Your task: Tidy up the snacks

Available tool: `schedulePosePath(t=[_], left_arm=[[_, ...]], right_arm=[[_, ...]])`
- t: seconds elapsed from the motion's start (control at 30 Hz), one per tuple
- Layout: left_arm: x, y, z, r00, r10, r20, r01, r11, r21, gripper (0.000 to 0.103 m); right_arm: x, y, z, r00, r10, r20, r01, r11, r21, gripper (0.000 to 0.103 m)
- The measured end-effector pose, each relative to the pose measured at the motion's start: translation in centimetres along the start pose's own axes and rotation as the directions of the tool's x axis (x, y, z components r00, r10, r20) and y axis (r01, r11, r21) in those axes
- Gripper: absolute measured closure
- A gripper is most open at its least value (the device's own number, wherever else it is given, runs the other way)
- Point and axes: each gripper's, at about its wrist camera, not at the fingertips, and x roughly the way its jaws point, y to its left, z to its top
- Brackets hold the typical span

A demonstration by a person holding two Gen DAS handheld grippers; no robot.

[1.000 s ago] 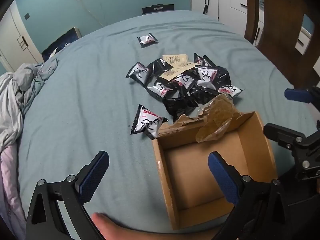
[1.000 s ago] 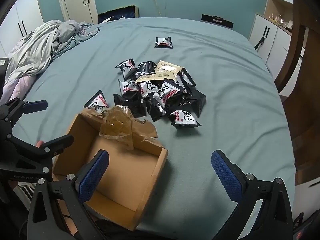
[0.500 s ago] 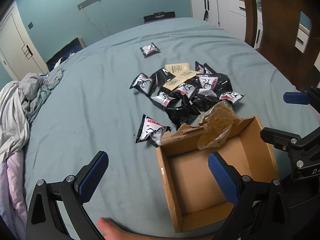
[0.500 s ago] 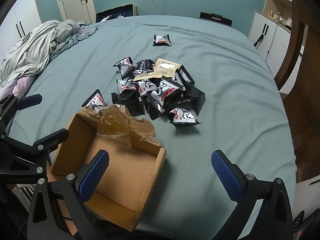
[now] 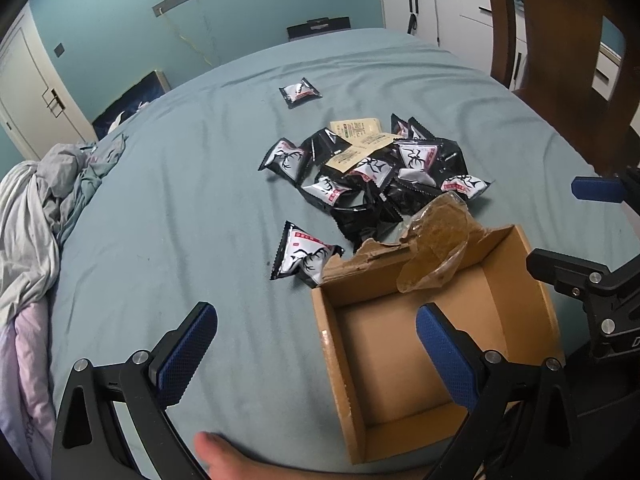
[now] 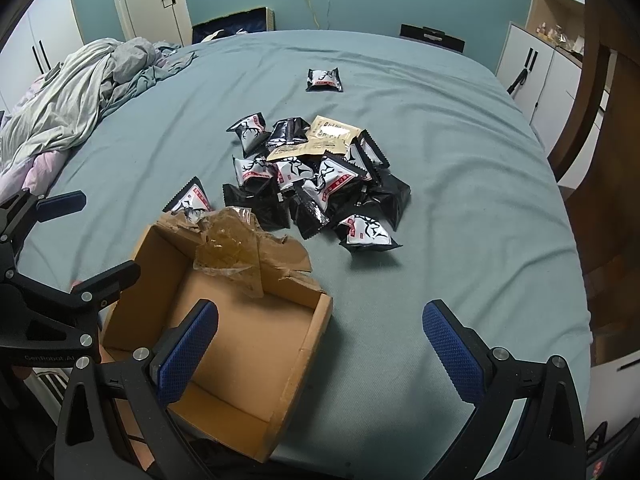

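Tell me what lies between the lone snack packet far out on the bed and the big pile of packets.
Only bare teal sheet: the lone packet sits apart from the pile, with nothing between them. Both wrist views show this.

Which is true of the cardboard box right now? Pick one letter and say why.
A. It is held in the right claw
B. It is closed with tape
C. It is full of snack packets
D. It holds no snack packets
D: the cardboard box shows a bare floor with only crumpled tape on its torn flap, while the snack packets all lie outside it on the bed.
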Motion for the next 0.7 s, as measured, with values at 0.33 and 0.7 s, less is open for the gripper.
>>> schedulePosePath(t=[0.33, 0.7], left_arm=[[0.29, -0.06, 0.00, 1.000, -0.001, -0.017, 0.001, 1.000, 0.000, 0.001], [0.50, -0.21, -0.04, 1.000, 0.003, -0.023, -0.003, 1.000, 0.006, 0.001]], right_arm=[[-0.01, 0.16, -0.02, 1.000, -0.004, 0.001, 0.004, 1.000, -0.006, 0.000], [-0.34, -0.24, 0.04, 1.000, 0.002, 0.013, -0.002, 1.000, 0.014, 0.000]])
